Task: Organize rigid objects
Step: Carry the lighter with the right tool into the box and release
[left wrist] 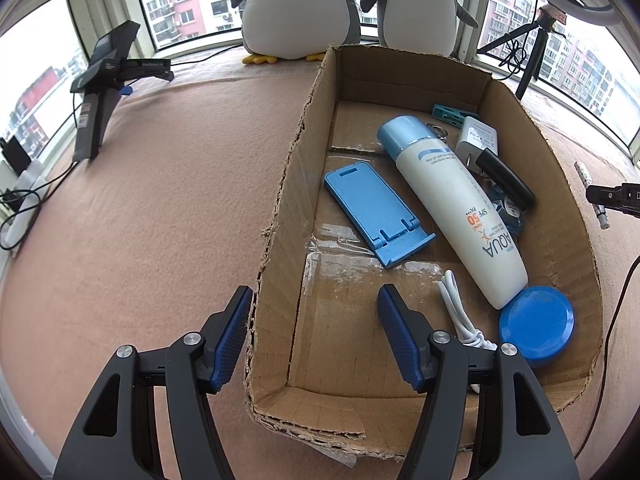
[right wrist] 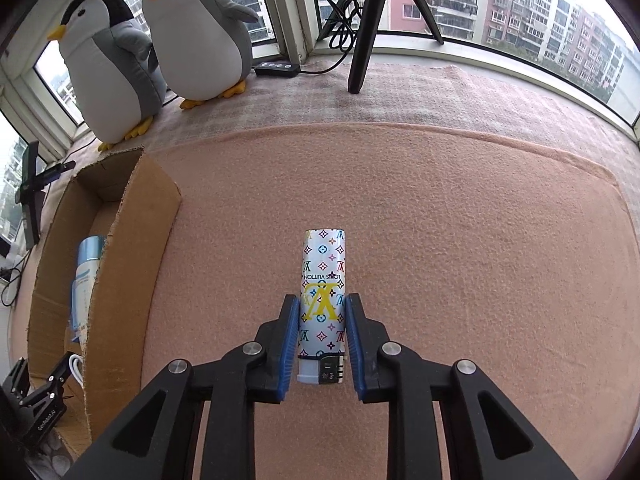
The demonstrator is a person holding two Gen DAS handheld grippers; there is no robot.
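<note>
A brown cardboard box (left wrist: 280, 184) lies open on the pink blanket. In it are a white sunscreen bottle (left wrist: 452, 208), a blue phone stand (left wrist: 376, 212), a round blue lid (left wrist: 536, 322), a white cable (left wrist: 460, 312), a white charger (left wrist: 478, 136) and a black stick (left wrist: 506, 178). My left gripper (left wrist: 315, 292) is open and straddles the box's near left wall, one finger outside and one inside. My right gripper (right wrist: 322, 299) is shut on a white monogram-patterned lighter (right wrist: 324, 256), held just above the blanket to the right of the box (right wrist: 140, 216).
Two plush penguins (right wrist: 160, 40) stand on the window sill behind the box. A black tripod (right wrist: 360, 40) and a controller with its cable stand at the back right. A black stand (left wrist: 100, 100) and a power strip with cables (left wrist: 20, 208) are at the far left.
</note>
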